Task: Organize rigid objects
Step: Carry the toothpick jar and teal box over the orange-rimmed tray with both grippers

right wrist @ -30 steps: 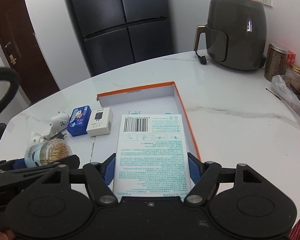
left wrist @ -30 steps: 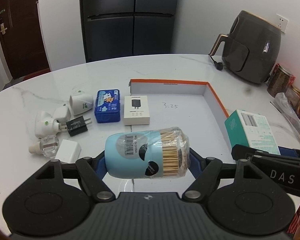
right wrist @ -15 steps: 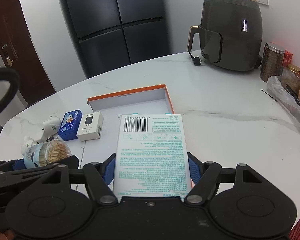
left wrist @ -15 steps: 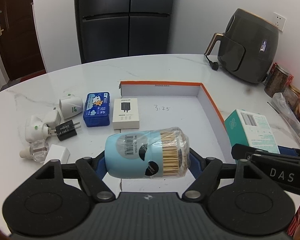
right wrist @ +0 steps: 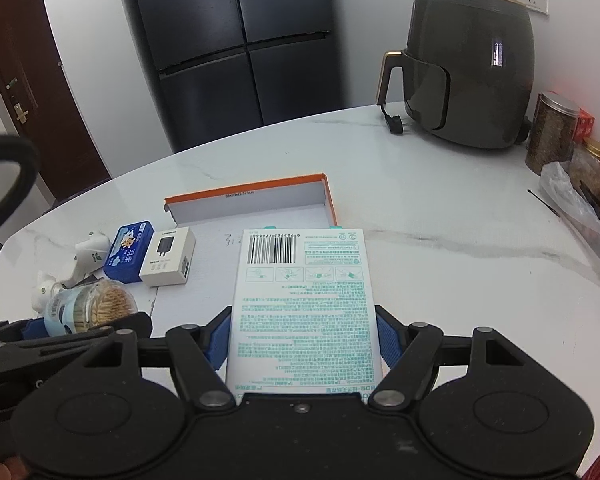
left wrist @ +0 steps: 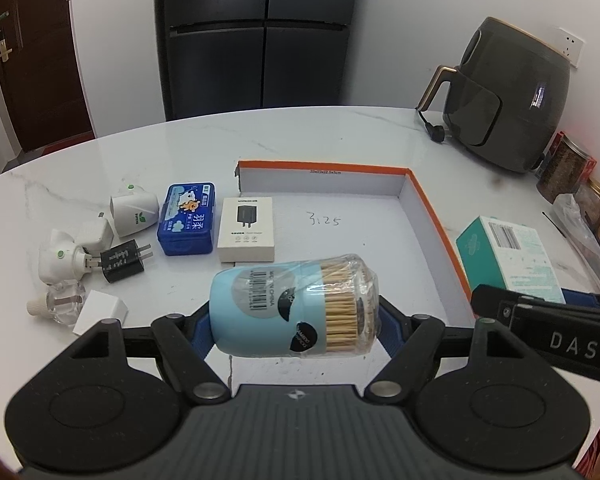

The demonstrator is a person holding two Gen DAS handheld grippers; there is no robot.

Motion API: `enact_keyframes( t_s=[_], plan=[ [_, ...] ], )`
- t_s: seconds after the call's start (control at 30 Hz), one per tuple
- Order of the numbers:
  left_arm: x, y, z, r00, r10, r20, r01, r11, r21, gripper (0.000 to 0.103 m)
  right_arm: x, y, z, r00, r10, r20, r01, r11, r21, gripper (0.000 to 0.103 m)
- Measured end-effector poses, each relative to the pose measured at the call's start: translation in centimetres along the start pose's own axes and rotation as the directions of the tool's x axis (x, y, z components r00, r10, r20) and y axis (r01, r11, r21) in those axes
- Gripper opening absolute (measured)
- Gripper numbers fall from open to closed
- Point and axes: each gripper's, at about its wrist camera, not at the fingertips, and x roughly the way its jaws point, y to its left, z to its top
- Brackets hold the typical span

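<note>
While you scan from the far left of the marble table [left wrist: 340, 136], you meet a loose cluster of white plug-in devices [left wrist: 134, 212], a black two-pin charger [left wrist: 122, 266] lying among them, a clear little bottle [left wrist: 58, 303] and a small white block [left wrist: 100, 312] nearest you. Just to their right lies the blue case [left wrist: 187, 225] with a cartoon on its lid, and touching its right side is the white charger box [left wrist: 247, 229], which sits at the left edge of the shallow orange-rimmed tray [left wrist: 436, 220]; the tray's white floor bears handwritten digits. Your left gripper [left wrist: 294, 318] hangs over the near part of that tray, its blue pads pinching the toothpick jar [left wrist: 292, 310] from both ends, so the jar lies sideways, pale blue body to the left and clear wrapped toothpick end to the right. Further right, your right gripper [right wrist: 302, 340] has its fingers [right wrist: 216, 336] clamped on the long sides of the teal-printed carton [right wrist: 304, 300], held flat with its barcode end pointing away from you, above the tray's right rim. Beyond it, toward the back right, stands the dark air fryer [right wrist: 468, 80], with jars [right wrist: 552, 132] and a plastic bag [right wrist: 572, 200] along the right edge.
</note>
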Motion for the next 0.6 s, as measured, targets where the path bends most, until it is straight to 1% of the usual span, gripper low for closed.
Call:
enact_keyframes(
  t_s=[0.6],
  plan=[
    [2.4, -0.3, 0.9, 1.000, 0.000, -0.028, 0.000, 1.000, 0.010, 0.078, 2.5, -0.4, 2.1, 1.000, -0.003, -0.007, 0.003, 1.000, -0.011, 0.084]
  ],
)
